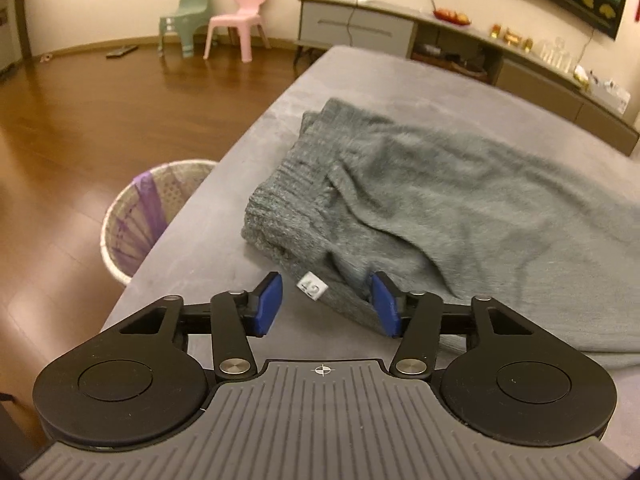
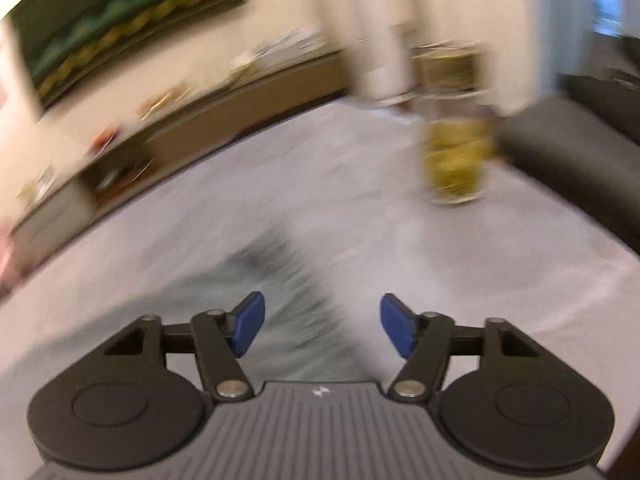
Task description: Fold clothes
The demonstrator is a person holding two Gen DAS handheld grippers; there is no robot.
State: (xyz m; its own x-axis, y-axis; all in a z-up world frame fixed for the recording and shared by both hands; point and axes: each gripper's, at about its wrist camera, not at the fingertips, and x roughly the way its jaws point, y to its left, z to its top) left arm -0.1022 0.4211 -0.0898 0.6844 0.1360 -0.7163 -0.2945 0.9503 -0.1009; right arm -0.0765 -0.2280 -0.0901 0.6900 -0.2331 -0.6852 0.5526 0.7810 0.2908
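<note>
Left gripper [image 1: 326,304] low over the near edge of the grey table [image 1: 208,240], blue pads [image 1: 267,304] spread wide apart, nothing between them but the ribbed waistband of the grey trousers [image 1: 440,208]. Right-hand pad touching or just at the cloth beside the waistband; left-hand pad off the fabric, over bare tabletop. Small white size tag [image 1: 313,286] on the waistband, sitting between the two pads, nearer the left one. Trousers lying flat on the table, waistband end toward the gripper, the rest spreading away to the right and out of view. Woven basket with a purple liner [image 1: 148,216] on the wooden floor just left of the table, partly tucked under its edge. Pink chair [image 1: 240,20] and green chair [image 1: 184,20] well beyond the table, against the far wall. Long grey sideboard [image 1: 400,28] behind the table's far end.

Right gripper [image 2: 322,326] also with pads [image 2: 248,322] held wide apart, empty. View heavily blurred. Below and just ahead of it, a grey-green smear of cloth on the table [image 2: 360,200], most likely the trousers [image 2: 260,300], edges impossible to make out. Yellowish upright object [image 2: 456,160] standing on the far part of the table, too blurred to identify. Dark sofa [image 2: 580,140] right of the table.
</note>
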